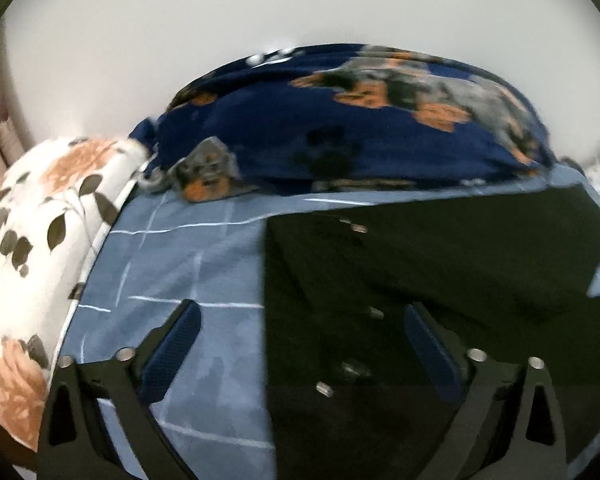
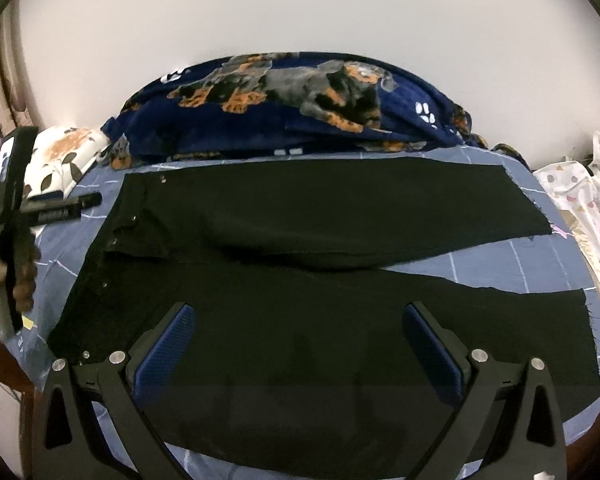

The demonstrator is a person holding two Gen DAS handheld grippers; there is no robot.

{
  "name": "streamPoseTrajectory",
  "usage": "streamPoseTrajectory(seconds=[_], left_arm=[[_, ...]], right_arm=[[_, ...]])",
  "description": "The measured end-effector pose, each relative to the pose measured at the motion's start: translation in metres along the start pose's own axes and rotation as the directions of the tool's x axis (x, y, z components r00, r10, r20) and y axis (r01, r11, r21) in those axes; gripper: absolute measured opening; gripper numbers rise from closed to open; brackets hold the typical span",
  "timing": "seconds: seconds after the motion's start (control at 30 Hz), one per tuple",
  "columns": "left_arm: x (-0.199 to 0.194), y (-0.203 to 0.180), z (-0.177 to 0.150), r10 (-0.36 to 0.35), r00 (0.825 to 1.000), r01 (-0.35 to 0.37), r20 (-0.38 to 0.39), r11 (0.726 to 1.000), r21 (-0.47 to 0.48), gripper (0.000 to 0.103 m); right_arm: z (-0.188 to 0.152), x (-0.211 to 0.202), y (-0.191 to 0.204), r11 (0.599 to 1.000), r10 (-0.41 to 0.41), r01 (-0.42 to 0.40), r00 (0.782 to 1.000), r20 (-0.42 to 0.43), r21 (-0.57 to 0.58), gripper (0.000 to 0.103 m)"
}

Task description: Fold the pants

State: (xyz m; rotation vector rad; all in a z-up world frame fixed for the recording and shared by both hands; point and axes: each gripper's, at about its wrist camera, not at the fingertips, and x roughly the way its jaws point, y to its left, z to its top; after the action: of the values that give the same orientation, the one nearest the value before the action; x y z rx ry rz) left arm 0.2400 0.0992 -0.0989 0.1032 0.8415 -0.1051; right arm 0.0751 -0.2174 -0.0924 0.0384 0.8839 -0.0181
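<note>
Black pants (image 2: 300,248) lie flat on the bed, waistband at the left and both legs stretched to the right, with a wedge of sheet between the leg ends. My right gripper (image 2: 300,324) hovers open over the near leg with nothing between its blue pads. My left gripper (image 1: 302,320) is open above the waistband edge of the pants (image 1: 380,280); its left finger (image 1: 180,336) is over bare sheet and its right finger over the black cloth. Small metal rivets (image 1: 376,313) show near the waist. In the right wrist view, a hand (image 2: 20,280) holds the left tool at the far left.
The pants lie on a blue checked sheet (image 1: 180,264). A navy dog-print blanket (image 2: 300,100) is piled along the back against a white wall. A floral pillow (image 1: 40,220) sits to the left, and white dotted fabric (image 2: 580,192) lies off the right edge.
</note>
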Motion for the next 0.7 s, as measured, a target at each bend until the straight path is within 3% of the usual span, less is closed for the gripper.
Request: streamPoseTrajectory(seconds=[0.13, 0.37, 0.67, 0.7], left_arm=[[0.043, 0.032, 0.017, -0.054, 0.995, 0.051, -0.089, 0.998, -0.029, 0.067], [0.097, 0.054, 0.038, -0.105, 0.988, 0.096, -0.116, 0.992, -0.08, 0.066], [0.146, 0.054, 0.058, -0.226, 0.962, 0.215, -0.154, 0.973, -0.087, 0.066], [0.149, 0.053, 0.059, -0.241, 0.958, 0.23, -0.157, 0.969, -0.088, 0.062]], right_arm=[[-0.003, 0.014, -0.003, 1.0, 0.003, -0.003, 0.999, -0.033, 0.012, 0.103], [-0.007, 0.033, -0.008, 1.0, 0.002, 0.0, 0.997, -0.077, 0.025, 0.103], [-0.012, 0.053, -0.013, 0.999, -0.007, 0.013, 0.991, -0.131, 0.043, 0.103], [-0.012, 0.055, -0.013, 0.999, -0.007, 0.013, 0.991, -0.134, 0.044, 0.103]])
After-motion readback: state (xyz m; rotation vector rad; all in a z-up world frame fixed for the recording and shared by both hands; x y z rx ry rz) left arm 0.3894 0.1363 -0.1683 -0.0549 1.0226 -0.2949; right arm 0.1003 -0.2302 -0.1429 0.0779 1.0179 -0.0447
